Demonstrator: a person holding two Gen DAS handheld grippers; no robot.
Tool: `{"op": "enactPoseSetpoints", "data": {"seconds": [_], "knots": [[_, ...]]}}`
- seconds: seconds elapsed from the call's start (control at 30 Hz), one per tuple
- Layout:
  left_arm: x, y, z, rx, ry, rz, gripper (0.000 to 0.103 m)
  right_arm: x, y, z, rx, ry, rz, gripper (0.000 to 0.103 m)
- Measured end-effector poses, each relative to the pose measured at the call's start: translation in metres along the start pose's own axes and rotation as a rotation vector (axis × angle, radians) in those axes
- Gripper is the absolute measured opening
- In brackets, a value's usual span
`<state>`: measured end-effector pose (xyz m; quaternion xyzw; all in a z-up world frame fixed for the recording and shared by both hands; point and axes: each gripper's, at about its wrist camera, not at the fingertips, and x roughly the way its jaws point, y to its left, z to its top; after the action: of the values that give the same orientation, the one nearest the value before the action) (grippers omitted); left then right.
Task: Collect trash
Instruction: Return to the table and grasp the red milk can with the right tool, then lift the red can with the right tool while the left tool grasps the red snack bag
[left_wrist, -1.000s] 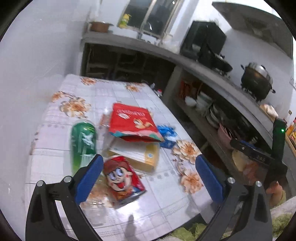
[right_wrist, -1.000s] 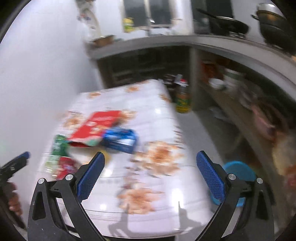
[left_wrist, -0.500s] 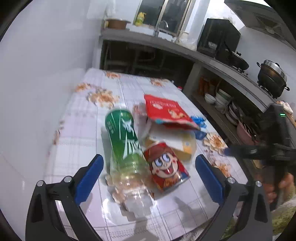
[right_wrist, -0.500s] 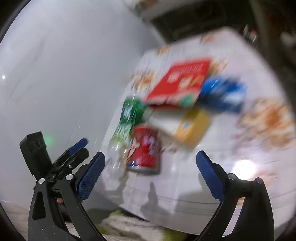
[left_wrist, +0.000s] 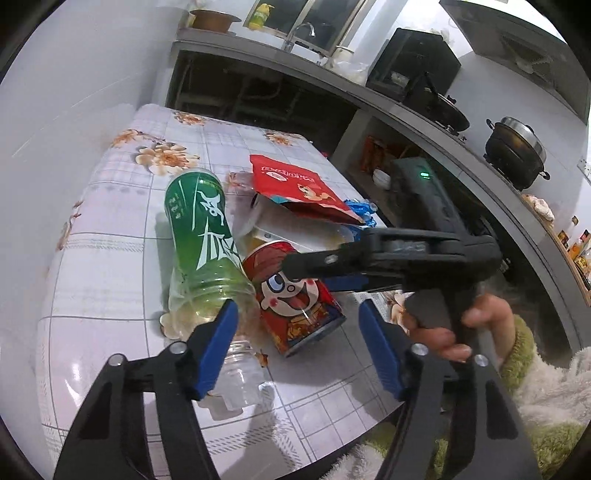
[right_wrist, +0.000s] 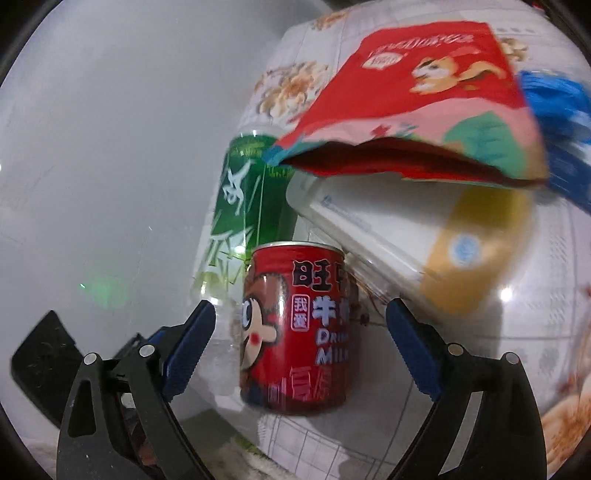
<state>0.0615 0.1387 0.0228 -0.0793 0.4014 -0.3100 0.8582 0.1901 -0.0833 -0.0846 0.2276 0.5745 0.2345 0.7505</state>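
A red milk can (left_wrist: 295, 299) (right_wrist: 295, 332) lies near the front edge of the floral table (left_wrist: 110, 258). Touching its left side lies a green-labelled clear bottle (left_wrist: 199, 236) (right_wrist: 243, 206). My left gripper (left_wrist: 299, 347) hangs just before both, its jaws closing, one pad over the bottle's clear end and the other clear of the can. My right gripper (right_wrist: 299, 350) (left_wrist: 321, 273) straddles the can, its jaws closing, with gaps on both sides. Behind are a red snack bag (left_wrist: 295, 184) (right_wrist: 417, 92), a white-and-yellow pack (right_wrist: 406, 236) and a blue wrapper (left_wrist: 360, 208).
A white wall (left_wrist: 55, 92) runs along the table's left side. A kitchen counter with a black pot (left_wrist: 515, 151) and shelves of dishes stands to the right and behind. A hand in a fuzzy sleeve (left_wrist: 461, 325) holds the right gripper.
My left gripper sank closer to the bottle and can, and its jaws narrowed. The right gripper swung down and left from above the table, ending around the can.
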Motion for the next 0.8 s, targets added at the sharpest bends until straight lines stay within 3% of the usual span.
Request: {"op": "enactPoseSetpoints", "data": {"seconds": [0.17, 0.3, 0.5, 0.63, 0.8], "knots": [[0.0, -0.001, 0.0, -0.001, 0.002, -0.004, 0.058, 0.021, 0.009, 0.008, -0.015, 0.038, 0.004, 0.063], [0.002, -0.005, 0.0, -0.003, 0.005, -0.019, 0.058, 0.019, 0.008, 0.01, -0.035, 0.012, 0.001, 0.062], [0.013, -0.024, 0.001, 0.042, 0.028, -0.071, 0.058, -0.021, 0.017, -0.016, -0.127, -0.14, -0.046, 0.062], [0.028, -0.039, -0.001, 0.087, 0.072, -0.103, 0.058, -0.043, 0.012, -0.033, -0.143, -0.232, -0.112, 0.062], [0.042, -0.054, -0.007, 0.131, 0.109, -0.12, 0.058, -0.079, -0.003, -0.054, -0.156, -0.34, -0.269, 0.062]]}}
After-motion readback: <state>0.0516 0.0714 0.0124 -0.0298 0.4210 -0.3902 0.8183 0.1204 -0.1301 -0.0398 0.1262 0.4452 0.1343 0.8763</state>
